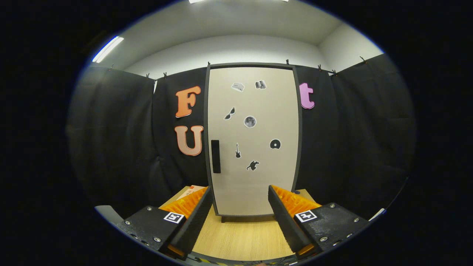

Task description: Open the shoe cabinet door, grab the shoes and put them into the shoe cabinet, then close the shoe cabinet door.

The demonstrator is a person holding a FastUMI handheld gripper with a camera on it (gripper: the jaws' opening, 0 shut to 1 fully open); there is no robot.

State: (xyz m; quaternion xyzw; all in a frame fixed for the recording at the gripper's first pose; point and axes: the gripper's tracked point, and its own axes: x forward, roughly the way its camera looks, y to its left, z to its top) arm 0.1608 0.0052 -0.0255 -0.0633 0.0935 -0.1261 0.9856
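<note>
A pale wood-grain tabletop runs forward under the gripper to the booth's black cloth wall, which is clipped up along its top edge below a white ceiling with a strip light. The gripper's 2 fingers stand wide apart with nothing between them. Behind the left finger an orange-printed flat thing lies on the table, mostly covered, so what it is cannot be told. The shoe cabinet stands upright on the table just beyond the fingers, against the cloth. Its door is closed: a tall off-white panel in a dark frame, with a black handle low on its left edge and 7 small stickers scattered across it, too small to identify fully.
</note>
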